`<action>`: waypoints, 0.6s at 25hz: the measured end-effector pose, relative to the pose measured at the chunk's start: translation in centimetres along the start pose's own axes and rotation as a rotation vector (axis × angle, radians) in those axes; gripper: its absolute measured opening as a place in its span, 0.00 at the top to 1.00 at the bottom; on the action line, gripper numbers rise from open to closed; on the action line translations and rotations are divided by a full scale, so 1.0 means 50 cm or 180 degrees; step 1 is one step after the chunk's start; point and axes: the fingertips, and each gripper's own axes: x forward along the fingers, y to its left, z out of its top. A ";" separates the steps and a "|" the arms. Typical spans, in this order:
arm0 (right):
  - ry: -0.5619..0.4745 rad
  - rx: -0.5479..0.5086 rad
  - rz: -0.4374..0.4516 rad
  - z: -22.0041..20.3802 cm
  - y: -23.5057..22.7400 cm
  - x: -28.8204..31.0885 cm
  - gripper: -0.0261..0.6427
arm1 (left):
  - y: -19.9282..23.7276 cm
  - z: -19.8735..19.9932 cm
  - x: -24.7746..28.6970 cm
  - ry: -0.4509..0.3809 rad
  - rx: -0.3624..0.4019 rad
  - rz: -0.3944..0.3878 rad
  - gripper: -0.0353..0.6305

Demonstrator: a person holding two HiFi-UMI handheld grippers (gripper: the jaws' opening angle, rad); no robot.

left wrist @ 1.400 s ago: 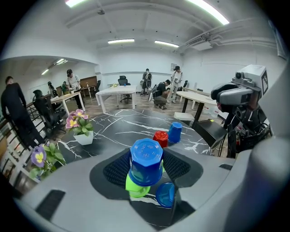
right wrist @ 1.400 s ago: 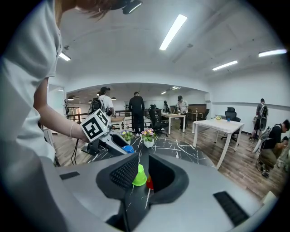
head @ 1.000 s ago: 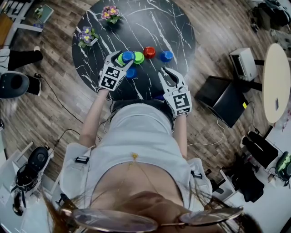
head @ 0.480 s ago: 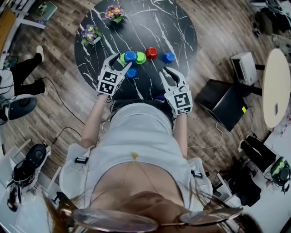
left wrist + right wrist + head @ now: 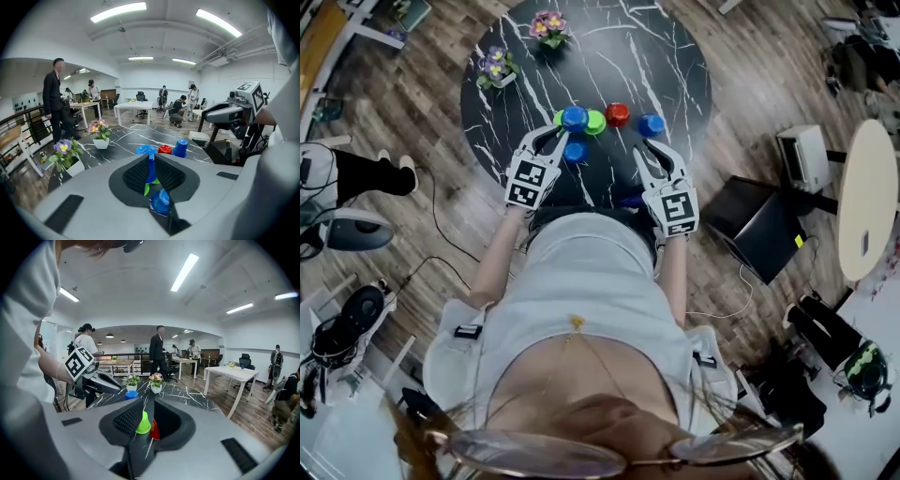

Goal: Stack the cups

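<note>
The left gripper [image 5: 555, 138] hangs at the near side of the cup row on the black marble table [image 5: 619, 47]. Its jaws have just closed to a thin slit and seem to pinch nothing, with the stacked blue cup [image 5: 574, 116] standing just past the tips. The right gripper [image 5: 649, 153] waits with its jaws a little apart and empty. That stack looks made, so I judge the loose blue cup [image 5: 574, 151], just beside the left jaws, to be next. To do it well, spread the jaws wide before dropping and take the cup square across its tapered wall so it cannot squirt out. Then lift it clear of the stack and lower it straight, without nudging the green cup [image 5: 596, 122] alongside. Only the head view lays out the whole row, with the red cup [image 5: 617, 113] and far blue cup [image 5: 652, 124] to the right. Only the left gripper view shows green beneath the stacked cup and the loose one right under the jaws. Only the right gripper view shows its own gap, which frames green and red.
</note>
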 end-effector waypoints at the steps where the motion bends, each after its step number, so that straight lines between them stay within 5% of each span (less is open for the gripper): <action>1: 0.0006 -0.0013 0.0010 0.000 -0.001 0.001 0.84 | -0.004 0.001 -0.002 -0.0019 -0.0020 0.0005 0.87; 15: 0.0107 -0.0050 0.0045 -0.022 -0.048 0.016 0.84 | -0.079 0.013 0.002 -0.0137 -0.0110 -0.0100 0.90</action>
